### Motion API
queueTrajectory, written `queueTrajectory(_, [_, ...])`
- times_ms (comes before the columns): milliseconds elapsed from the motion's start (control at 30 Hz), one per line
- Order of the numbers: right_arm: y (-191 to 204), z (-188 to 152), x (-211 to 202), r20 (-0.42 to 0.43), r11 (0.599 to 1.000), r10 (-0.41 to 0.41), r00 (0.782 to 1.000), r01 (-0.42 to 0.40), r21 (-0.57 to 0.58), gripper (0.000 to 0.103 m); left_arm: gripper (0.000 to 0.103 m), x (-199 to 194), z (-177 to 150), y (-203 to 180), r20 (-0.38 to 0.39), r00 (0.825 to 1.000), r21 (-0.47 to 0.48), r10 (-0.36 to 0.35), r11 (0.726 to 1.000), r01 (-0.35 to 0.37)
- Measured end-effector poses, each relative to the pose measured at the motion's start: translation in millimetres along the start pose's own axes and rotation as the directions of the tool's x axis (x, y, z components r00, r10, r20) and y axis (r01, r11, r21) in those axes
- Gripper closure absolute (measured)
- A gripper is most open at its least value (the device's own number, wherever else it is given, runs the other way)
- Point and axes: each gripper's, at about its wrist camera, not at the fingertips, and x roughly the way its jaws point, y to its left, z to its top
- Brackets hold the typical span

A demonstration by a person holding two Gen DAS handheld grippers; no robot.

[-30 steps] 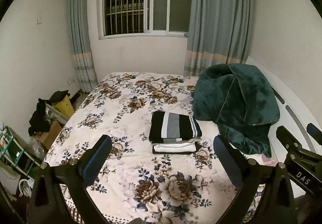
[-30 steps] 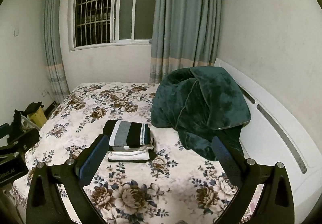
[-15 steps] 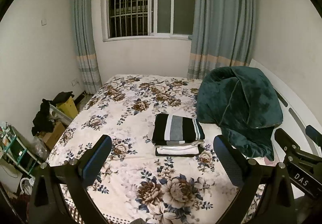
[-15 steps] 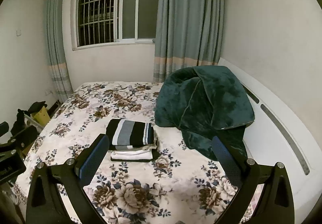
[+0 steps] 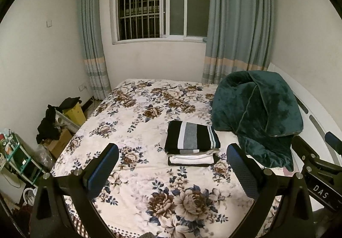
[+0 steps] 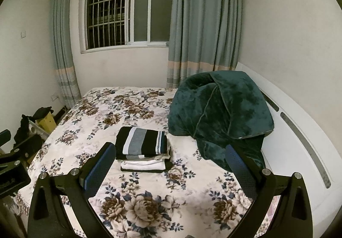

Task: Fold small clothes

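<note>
Both your left gripper (image 5: pixel 172 168) and right gripper (image 6: pixel 170 168) hang spread and empty near the bed's (image 5: pixel 132 176) foot edge. The folded stack (image 5: pixel 191 141) sits mid-bed beside the green blanket (image 5: pixel 256 116); looks finished, so back away without nudging it.

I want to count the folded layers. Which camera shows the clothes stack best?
The left wrist view: the stack of folded clothes sits unobstructed between the fingers. In the right wrist view the stack is partly hidden by one finger.
</note>
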Motion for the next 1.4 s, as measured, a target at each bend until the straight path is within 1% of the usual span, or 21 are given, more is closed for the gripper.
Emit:
queueTrajectory(967, [9.1,3.7,7.2,-0.005,1.0,0.011,1.0,-0.011,-0.018,0.0,0.0,7.9,4.2,3.1,0.006,1.0,-0.001,0.03,1.0,-0.03])
queueTrajectory(1400, [10.4,3.7,6.3,-0.005,1.0,0.011,1.0,-0.011,-0.021,0.0,0.0,8.9,3.1,3.4,0.004,1.0,-0.002,0.03,1.0,-0.03])
